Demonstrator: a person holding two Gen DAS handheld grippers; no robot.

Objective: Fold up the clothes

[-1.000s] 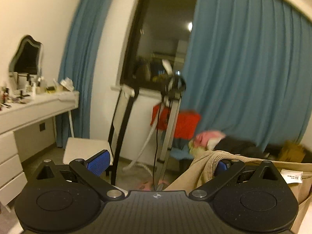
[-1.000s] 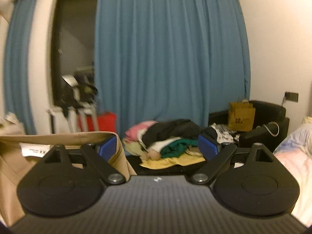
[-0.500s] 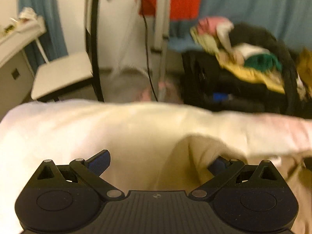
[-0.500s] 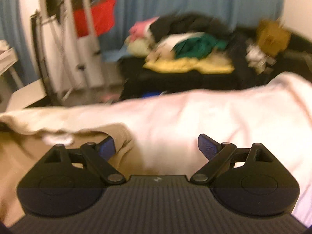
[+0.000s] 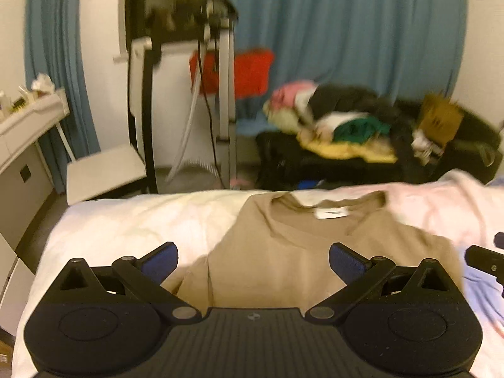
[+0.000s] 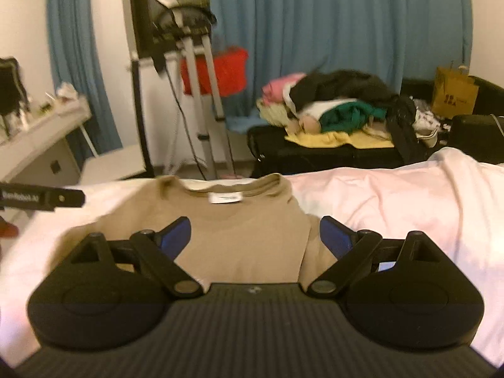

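A tan T-shirt [image 5: 283, 252] lies spread on the white bed [image 5: 126, 220], collar and white label at the far side. It also shows in the right wrist view [image 6: 245, 239]. My left gripper [image 5: 253, 256] is open and empty, hovering over the shirt's left part. My right gripper [image 6: 255, 233] is open and empty over the shirt's right part. The right gripper's edge shows at the far right of the left wrist view [image 5: 485, 258]; the left gripper's edge shows at the left of the right wrist view [image 6: 41, 198].
Beyond the bed stand a metal stand with cables [image 5: 217, 94], a white chair [image 5: 104, 170], a white dresser [image 5: 22, 132] at left, and a black sofa heaped with clothes [image 5: 346, 138]. Blue curtains [image 6: 330, 31] hang behind. A paper bag [image 6: 453, 91] sits at right.
Both grippers held the shirt up by its shoulders, swung it down onto the bed and let go. The shirt now lies flat and both grippers are lifted back.
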